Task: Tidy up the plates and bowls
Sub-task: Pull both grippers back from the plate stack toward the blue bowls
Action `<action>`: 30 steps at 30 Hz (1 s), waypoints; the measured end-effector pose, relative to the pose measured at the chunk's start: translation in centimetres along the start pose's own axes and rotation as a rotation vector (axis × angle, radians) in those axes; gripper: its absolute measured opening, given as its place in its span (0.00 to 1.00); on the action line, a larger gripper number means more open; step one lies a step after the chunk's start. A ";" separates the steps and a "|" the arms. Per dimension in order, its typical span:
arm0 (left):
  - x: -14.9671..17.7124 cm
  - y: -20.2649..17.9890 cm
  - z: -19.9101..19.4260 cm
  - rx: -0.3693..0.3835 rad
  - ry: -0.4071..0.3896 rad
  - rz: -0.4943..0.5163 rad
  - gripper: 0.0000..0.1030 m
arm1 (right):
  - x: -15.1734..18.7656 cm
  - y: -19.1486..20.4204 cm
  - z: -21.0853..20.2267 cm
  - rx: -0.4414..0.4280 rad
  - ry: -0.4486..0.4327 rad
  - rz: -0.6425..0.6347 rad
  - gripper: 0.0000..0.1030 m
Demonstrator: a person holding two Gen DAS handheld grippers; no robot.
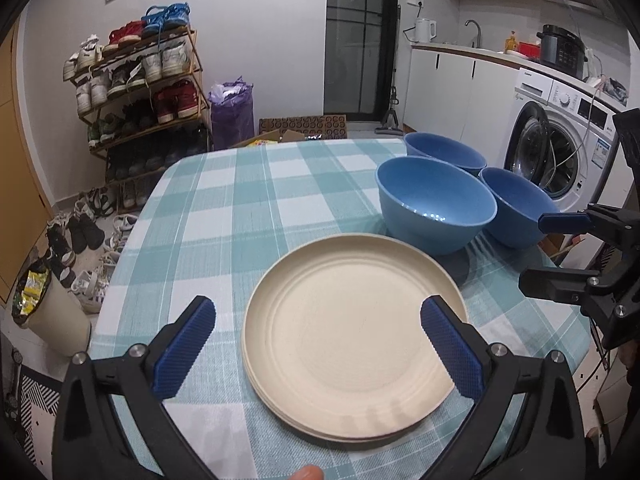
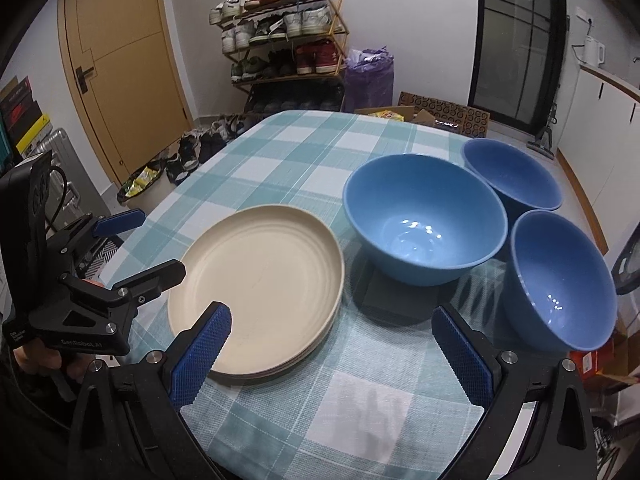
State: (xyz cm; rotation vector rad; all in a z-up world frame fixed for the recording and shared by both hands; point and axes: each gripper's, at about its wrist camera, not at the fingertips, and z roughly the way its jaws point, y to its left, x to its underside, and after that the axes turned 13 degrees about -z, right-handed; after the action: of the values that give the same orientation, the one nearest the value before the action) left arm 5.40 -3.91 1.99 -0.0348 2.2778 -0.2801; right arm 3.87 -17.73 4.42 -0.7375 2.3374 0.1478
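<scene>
Left gripper (image 1: 318, 332): two blue ribbed fingers (image 1: 184, 346) spread wide, nothing clamped. Under and between them, a stack of cream plates (image 1: 344, 336), round, face up, flat on the checked tablecloth (image 1: 224, 208); at least three rims countable at the near edge, exact number hard to tell. Right finger over the stack's right rim, left finger off to the side of it, apart.

Right gripper (image 2: 332, 340): two fingers likewise wide apart, holding nothing; bare cloth between them. Left finger over the near edge of the plates, right finger just beside the nearest bowl.

Beyond the fingertips, three blue bowls, all upright, mouths up: a large one (image 2: 424, 220) straight ahead on a dark square mat (image 2: 380, 296), a smaller one (image 2: 560, 280) to the right at the table edge, a third (image 2: 512, 172) farthest back. Bowls close together, not nested; no long axis to any, all round.

Farther out: one shoe rack (image 2: 288, 44), one purple bag (image 2: 368, 76), one washing machine (image 1: 560, 144).
</scene>
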 end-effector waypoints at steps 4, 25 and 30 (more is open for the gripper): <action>-1.2 -1.2 -0.5 0.011 -0.027 0.018 1.00 | -0.2 -1.0 -1.5 0.020 -0.024 0.009 0.99; -7.1 -6.5 -2.3 0.098 -0.144 0.073 1.00 | -1.2 -7.0 -10.2 0.143 -0.144 0.094 0.99; -8.1 -7.2 -1.6 0.095 -0.152 0.074 1.00 | -1.4 -8.4 -11.0 0.177 -0.151 0.111 0.99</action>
State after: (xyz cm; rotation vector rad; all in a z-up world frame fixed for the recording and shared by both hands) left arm 9.04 -9.71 10.53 0.0748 2.1073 -0.3351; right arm 3.05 -27.25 14.48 -0.4933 2.2132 0.0424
